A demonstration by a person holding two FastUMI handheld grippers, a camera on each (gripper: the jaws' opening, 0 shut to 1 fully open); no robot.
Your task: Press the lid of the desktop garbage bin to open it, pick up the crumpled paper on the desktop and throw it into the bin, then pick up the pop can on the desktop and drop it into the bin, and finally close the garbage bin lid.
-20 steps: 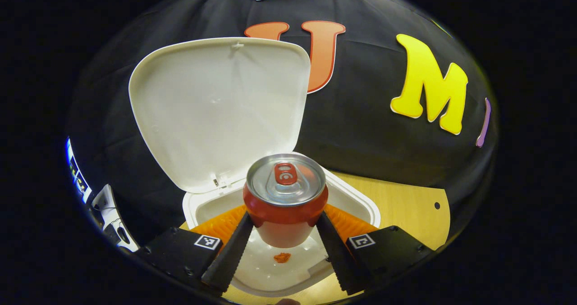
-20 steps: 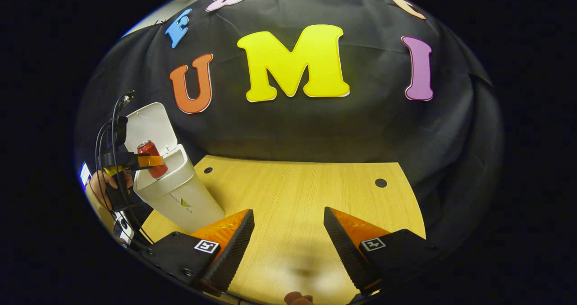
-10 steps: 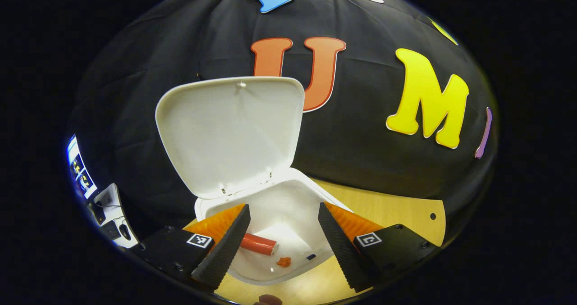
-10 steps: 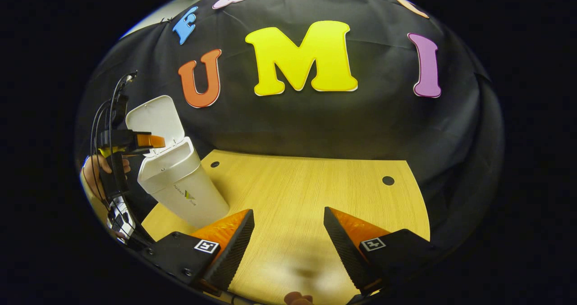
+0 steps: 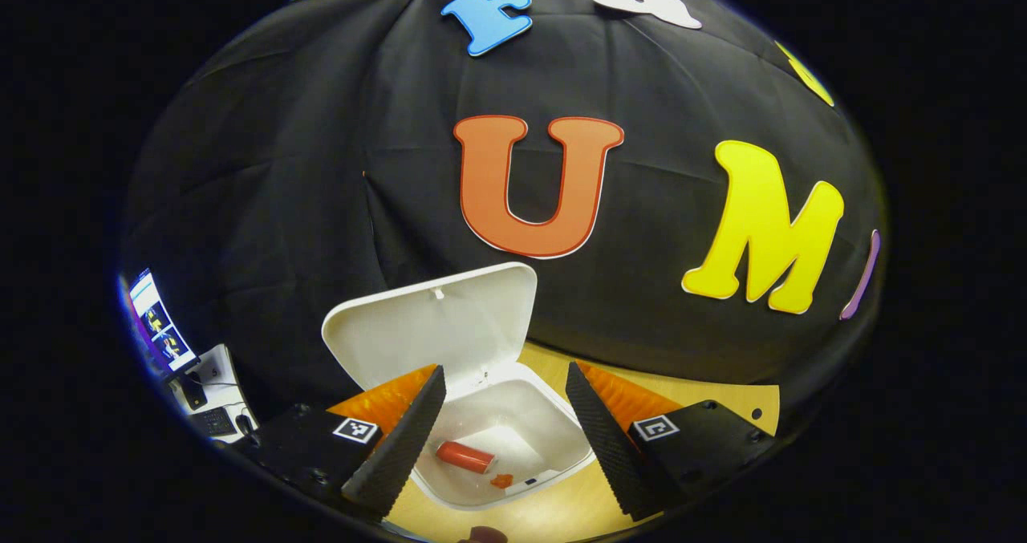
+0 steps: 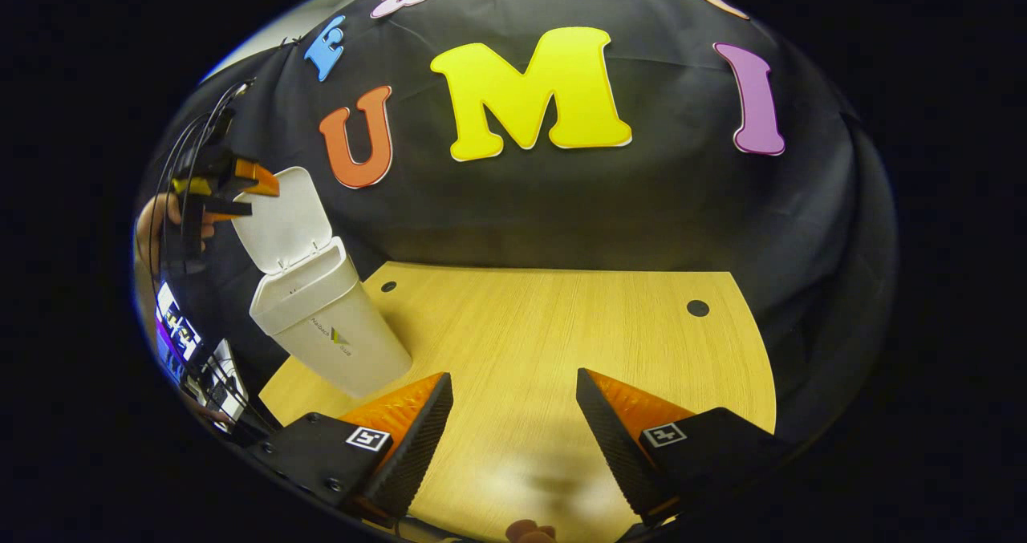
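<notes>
Left gripper view, pop can lying inside bin, lid up, possibly paper beside it

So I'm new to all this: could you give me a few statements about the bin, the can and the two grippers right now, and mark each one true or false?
1. The bin's lid stands open. True.
2. The pop can is gripped by the left gripper. False: it lies on its side at the bottom of the bin, and the left gripper is open and empty above it.
3. The right gripper is open over the bare wooden table. True.
4. The bin has tipped over onto the table. False: it stands upright near the table's left edge in the right gripper view.
5. The right gripper is pressing on the lid. False: it is well apart from the bin.
</notes>
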